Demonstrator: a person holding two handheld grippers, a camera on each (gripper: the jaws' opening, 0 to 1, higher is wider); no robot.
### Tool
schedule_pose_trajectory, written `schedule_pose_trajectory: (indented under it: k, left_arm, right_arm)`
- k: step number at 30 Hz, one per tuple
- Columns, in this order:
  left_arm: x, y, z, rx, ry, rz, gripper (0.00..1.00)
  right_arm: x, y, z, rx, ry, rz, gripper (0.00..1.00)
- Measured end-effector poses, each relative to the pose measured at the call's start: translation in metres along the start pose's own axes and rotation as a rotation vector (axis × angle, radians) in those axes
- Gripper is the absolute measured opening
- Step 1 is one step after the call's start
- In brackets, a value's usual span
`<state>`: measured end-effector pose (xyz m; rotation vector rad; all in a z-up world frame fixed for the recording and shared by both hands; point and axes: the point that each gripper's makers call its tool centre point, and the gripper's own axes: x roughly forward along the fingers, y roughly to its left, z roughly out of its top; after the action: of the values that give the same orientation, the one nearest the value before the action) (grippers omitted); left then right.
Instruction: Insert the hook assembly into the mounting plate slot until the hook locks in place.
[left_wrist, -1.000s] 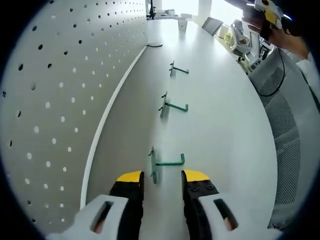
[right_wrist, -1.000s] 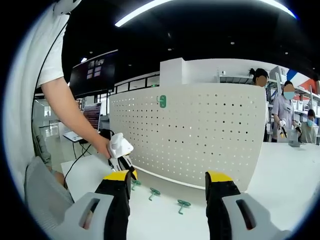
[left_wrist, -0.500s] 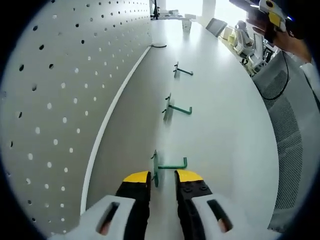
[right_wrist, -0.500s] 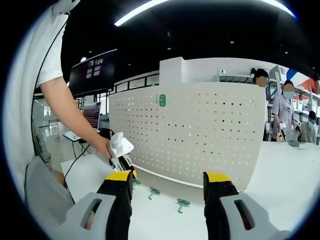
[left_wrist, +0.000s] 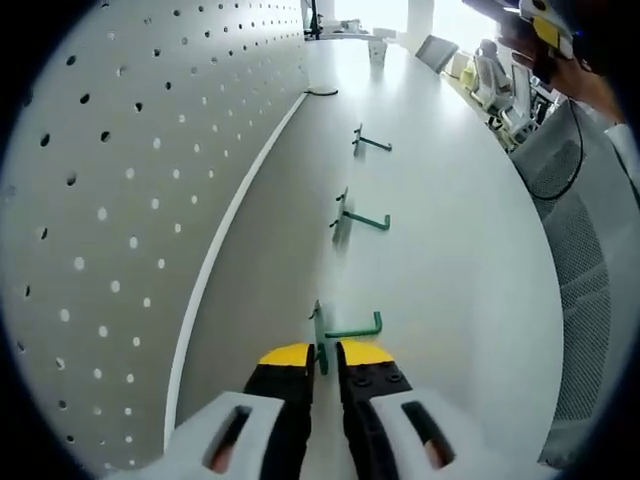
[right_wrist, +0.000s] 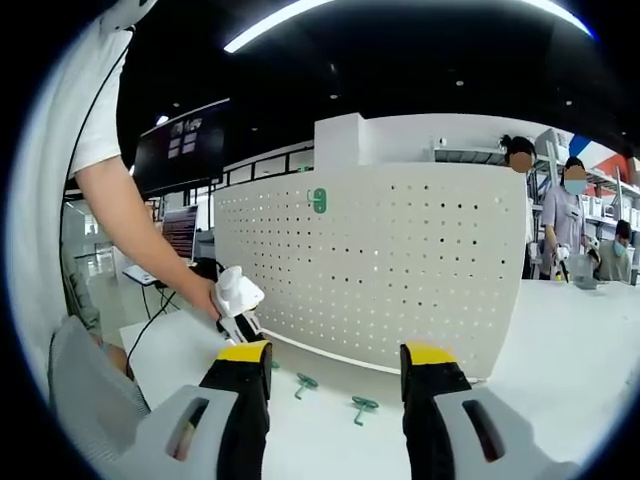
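White table (left_wrist: 450, 250), left tongs (left_wrist: 322, 353) tighter on hook (left_wrist: 340, 332)

Pegboard (left_wrist: 120, 200) is standing upright on the bench (left_wrist: 450, 250), running along its left side in the left gripper view. Three hooks are lying on the bench in a row just beside the pegboard's foot: near hook (left_wrist: 335, 335), middle hook (left_wrist: 355, 218) beyond it, far hook (left_wrist: 368, 143) beyond that, well apart from each other. Left gripper (left_wrist: 324, 355) is sitting at the near hook, its fingers (left_wrist: 287, 357) on either side of the hook's plate. In the right gripper view the pegboard (right_wrist: 400, 270) is standing behind the hooks; right gripper (right_wrist: 335, 352) is hanging in front of the pegboard, above the bench (right_wrist: 560, 330). One more hook (right_wrist: 318, 200) is hanging on the pegboard, upper left.
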<state>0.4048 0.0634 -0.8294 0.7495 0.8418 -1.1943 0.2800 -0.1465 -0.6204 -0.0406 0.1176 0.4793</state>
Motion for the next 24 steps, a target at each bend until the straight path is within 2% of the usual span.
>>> schedule_pose_trajectory:
  k: [4,24]
  left_arm:
    - [-0.0003,0.0021,0.0003,0.010,0.002,0.016,0.06]
    - [0.0009,0.0039,0.0000,0.021,0.006,0.030,0.04]
  right_arm:
    - [-0.0002,0.0001,0.0006,0.007,-0.002,0.001,0.48]
    - [-0.0007,-0.0033,0.0007,0.017,-0.008,-0.006,0.47]
